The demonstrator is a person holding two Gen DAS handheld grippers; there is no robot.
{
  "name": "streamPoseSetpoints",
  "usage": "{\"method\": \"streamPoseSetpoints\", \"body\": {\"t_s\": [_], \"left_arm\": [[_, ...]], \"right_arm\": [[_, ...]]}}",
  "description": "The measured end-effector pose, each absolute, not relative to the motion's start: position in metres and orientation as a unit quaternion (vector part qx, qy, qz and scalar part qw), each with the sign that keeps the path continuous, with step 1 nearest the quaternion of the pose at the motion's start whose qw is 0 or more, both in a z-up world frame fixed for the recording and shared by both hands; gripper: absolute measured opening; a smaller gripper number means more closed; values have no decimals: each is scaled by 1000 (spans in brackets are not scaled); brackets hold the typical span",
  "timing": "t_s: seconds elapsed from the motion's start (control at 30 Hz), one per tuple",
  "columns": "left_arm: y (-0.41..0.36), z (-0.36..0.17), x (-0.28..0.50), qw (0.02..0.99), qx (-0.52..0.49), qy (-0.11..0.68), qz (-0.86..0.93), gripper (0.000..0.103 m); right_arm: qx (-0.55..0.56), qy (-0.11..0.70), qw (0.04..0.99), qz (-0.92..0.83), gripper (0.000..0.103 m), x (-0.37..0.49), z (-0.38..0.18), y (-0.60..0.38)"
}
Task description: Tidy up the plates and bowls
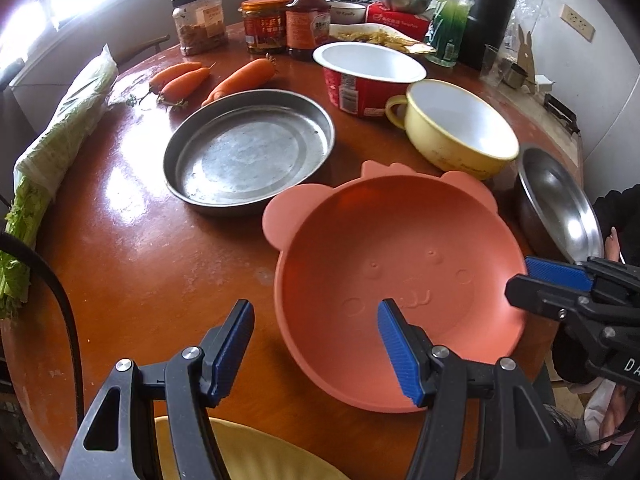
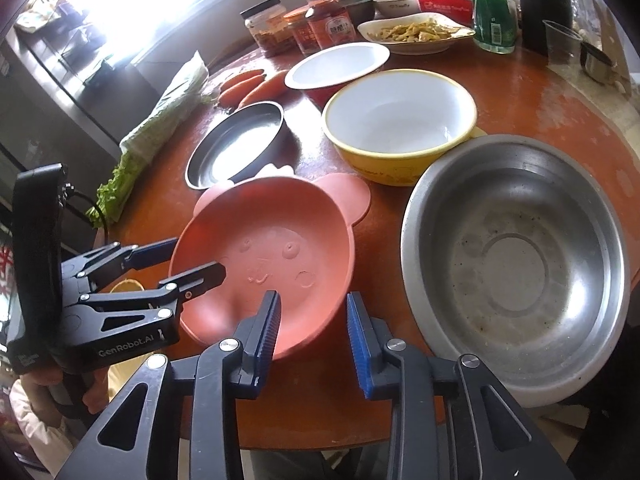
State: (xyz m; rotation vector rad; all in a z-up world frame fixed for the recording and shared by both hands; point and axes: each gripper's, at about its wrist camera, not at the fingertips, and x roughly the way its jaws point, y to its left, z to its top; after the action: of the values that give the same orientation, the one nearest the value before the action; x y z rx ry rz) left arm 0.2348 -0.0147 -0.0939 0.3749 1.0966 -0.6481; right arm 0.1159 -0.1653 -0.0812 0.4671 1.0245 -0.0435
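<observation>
A pink bear-shaped bowl sits near the table's front edge. My left gripper is open and straddles the bowl's left rim, one finger inside and one outside. On the opposite rim my right gripper stands the same way, with narrower jaws and a gap still showing at the pads. A flat steel pan lies behind the bowl. A yellow handled bowl and a wide steel basin stand to the right. A red bowl with a white inside is farther back.
Carrots and bagged greens lie at the left of the round brown table. Jars, a sauce bottle, a plate of food, a green bottle and a black flask crowd the back.
</observation>
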Motion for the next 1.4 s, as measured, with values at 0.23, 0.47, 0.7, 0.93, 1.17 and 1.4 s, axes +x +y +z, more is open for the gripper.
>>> {"method": "streamPoseSetpoints", "body": {"t_s": [0.23, 0.47, 0.7, 0.93, 1.17, 1.4], "left_arm": [[-15, -99, 240, 780, 167, 519, -307, 64], [-16, -99, 242, 779, 161, 522, -307, 64], [-19, -99, 239, 779, 165, 524, -302, 63], [-22, -99, 236, 776, 164, 529, -302, 57], [-17, -97, 240, 777, 151, 533, -298, 49], [-11, -96, 242, 781, 143, 535, -289, 38]], "right_arm": [[205, 487, 848, -36, 35, 124, -81, -164], [203, 487, 849, -38, 35, 127, -82, -163], [198, 485, 851, -36, 34, 126, -81, -162], [200, 486, 850, -33, 26, 126, -82, -163], [202, 486, 850, -33, 21, 125, -82, -166], [197, 484, 852, -37, 13, 125, -83, -168]]}}
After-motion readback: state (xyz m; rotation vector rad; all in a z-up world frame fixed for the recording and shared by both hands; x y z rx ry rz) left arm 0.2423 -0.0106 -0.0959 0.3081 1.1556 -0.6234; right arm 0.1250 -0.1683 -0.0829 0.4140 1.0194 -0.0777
